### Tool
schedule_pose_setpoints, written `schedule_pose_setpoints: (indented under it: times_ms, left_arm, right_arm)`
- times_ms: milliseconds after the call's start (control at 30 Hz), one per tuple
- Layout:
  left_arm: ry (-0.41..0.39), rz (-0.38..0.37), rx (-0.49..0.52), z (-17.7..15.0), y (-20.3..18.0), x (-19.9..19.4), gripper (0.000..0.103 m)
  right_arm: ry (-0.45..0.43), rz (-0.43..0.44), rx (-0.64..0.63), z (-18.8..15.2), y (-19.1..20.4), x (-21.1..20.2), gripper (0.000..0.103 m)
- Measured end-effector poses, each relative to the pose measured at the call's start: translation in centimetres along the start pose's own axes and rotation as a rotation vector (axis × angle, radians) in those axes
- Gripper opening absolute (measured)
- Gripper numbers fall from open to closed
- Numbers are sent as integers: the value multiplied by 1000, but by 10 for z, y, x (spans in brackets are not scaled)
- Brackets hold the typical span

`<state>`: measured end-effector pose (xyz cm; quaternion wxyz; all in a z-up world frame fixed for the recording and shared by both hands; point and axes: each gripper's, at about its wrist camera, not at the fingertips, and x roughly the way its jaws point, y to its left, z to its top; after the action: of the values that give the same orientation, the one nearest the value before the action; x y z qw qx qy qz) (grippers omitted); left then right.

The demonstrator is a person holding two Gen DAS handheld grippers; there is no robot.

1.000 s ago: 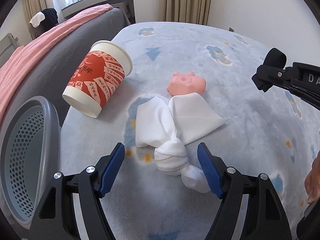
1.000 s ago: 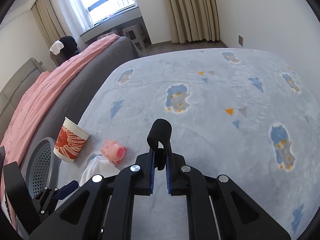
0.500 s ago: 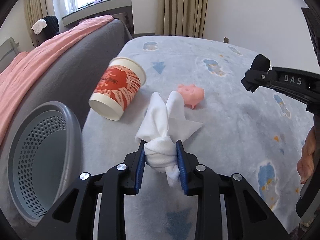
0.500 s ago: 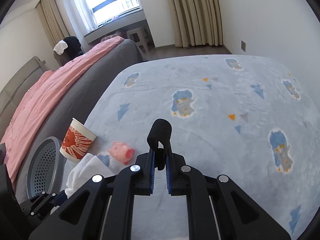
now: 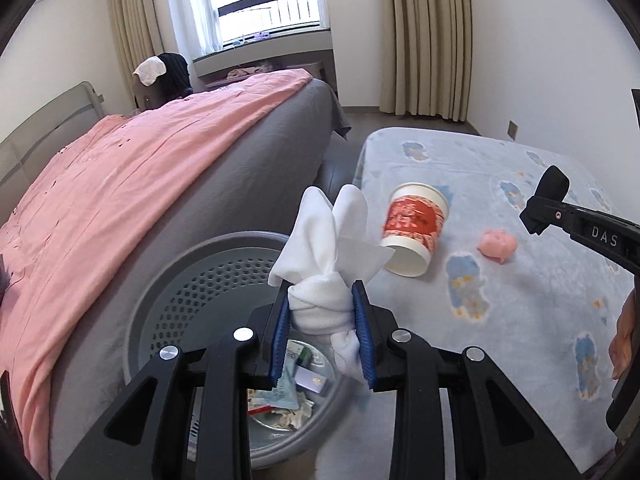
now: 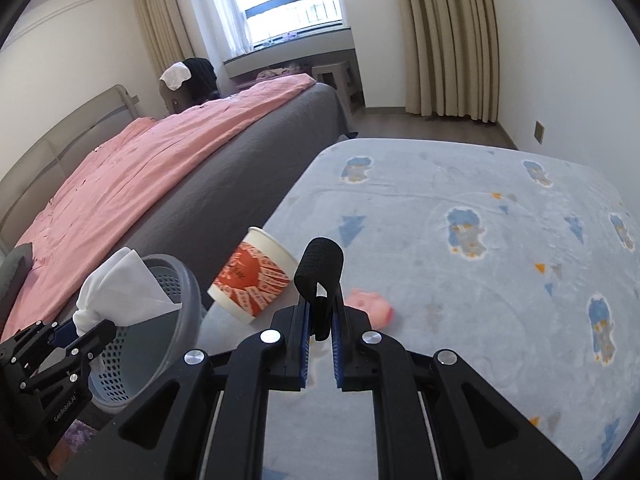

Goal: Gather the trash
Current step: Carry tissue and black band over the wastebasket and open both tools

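Left wrist view: left gripper [image 5: 323, 330] clamping knotted white cloth [image 5: 325, 280] above grey bin [image 5: 160, 304], beside pink-covered bed [image 5: 120, 208].

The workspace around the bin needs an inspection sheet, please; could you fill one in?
Surface: pale blue patterned blanket.
Job's things: knotted white cloth held above the grey perforated bin; paper cup lying on its side.
Clutter: pink pig toy on the blanket; scraps in the bin.
Grippers: left gripper shut on the cloth; right gripper shut on a black strap.
Cables: nothing seen.
Surroundings: bed with pink cover, curtains, window.
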<state>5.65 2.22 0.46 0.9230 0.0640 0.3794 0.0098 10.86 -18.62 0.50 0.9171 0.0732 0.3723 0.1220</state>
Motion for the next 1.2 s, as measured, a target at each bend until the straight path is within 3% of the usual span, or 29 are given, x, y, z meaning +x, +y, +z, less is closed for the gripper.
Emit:
schedule_pose_setpoints:
  times_ms: [300, 667, 933, 1200]
  left_arm:
    - [-6, 44, -70, -10, 58, -6, 29]
    - [36, 87, -153, -32, 102, 9, 29]
    - [65, 102, -198, -44, 120, 16, 29]
    - [70, 110, -230, -45, 133, 20, 29]
  right_arm:
    - [36, 107, -70, 0, 75, 19, 10]
    - [119, 198, -164, -14, 141, 43, 10]
    - [210, 219, -251, -36, 171, 68, 13]
    - [249, 226, -272, -45, 175, 82, 14]
